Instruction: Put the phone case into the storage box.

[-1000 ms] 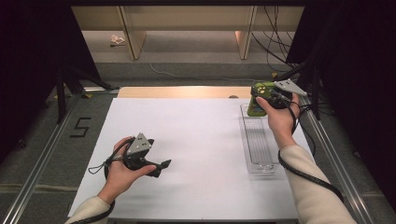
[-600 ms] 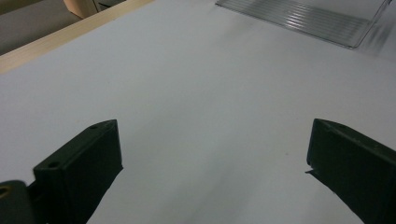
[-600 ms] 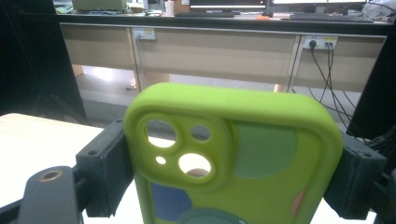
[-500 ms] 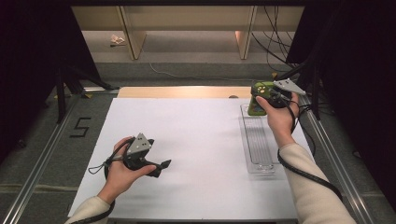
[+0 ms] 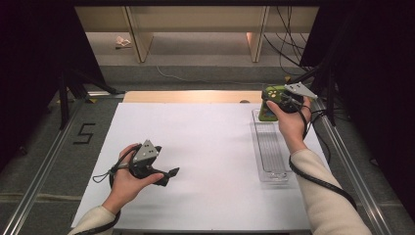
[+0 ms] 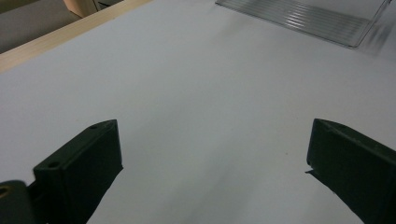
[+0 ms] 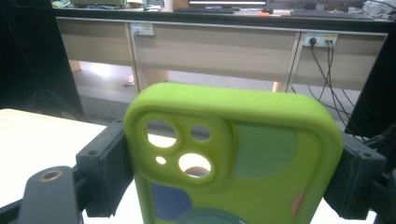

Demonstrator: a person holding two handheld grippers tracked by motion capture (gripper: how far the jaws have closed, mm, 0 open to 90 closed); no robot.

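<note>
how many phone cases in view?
1. The green phone case sits clamped in the right gripper, held above the far end of the clear tray. No others visible.

**Count of things on and around the table**

One green phone case [image 7: 233, 154], with three round camera openings and one small hole beside them. One clear ribbed tray [image 5: 270, 152]. Two handheld grippers: left gripper [image 5: 169, 174] and right gripper [image 5: 274, 98], each with two black jaws and one trailing cable. Two hands, two sleeves. One white table sheet [image 5: 205, 147]. One floor marking, a "5" [image 5: 84, 133].
</note>
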